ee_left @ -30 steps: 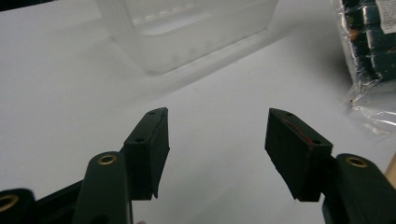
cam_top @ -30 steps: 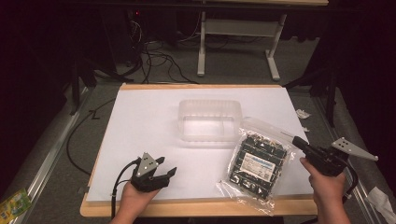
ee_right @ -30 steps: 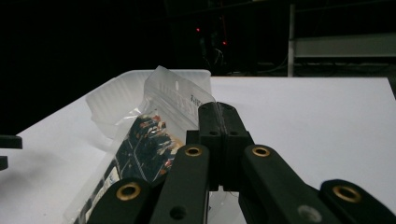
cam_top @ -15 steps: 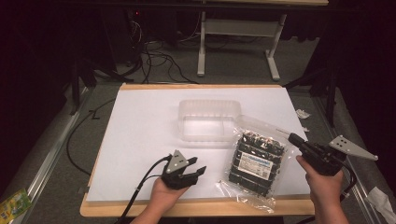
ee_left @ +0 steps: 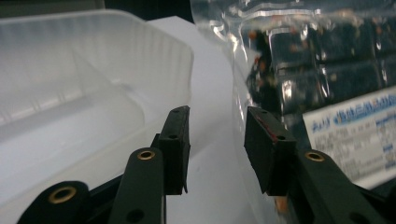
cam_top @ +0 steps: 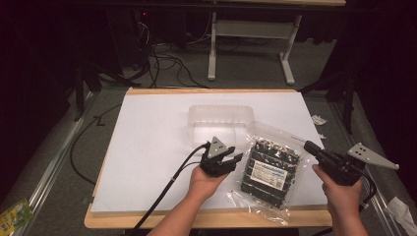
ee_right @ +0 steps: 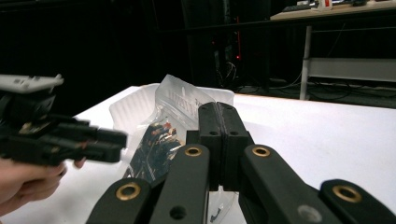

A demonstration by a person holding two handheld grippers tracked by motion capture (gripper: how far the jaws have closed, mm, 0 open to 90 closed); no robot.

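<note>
Lying on the white table [cam_top: 147,137]: clear bag [cam_top: 268,169] of dark parts, just beside empty plastic tray [cam_top: 219,123]. Left tool [cam_top: 231,160], jaws parted, at bag's edge; right tool [cam_top: 311,146], jaws closed, empty.

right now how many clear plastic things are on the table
2: an empty clear tray mid-table at the back, and a clear bag of dark parts beside it toward the right front.
</note>
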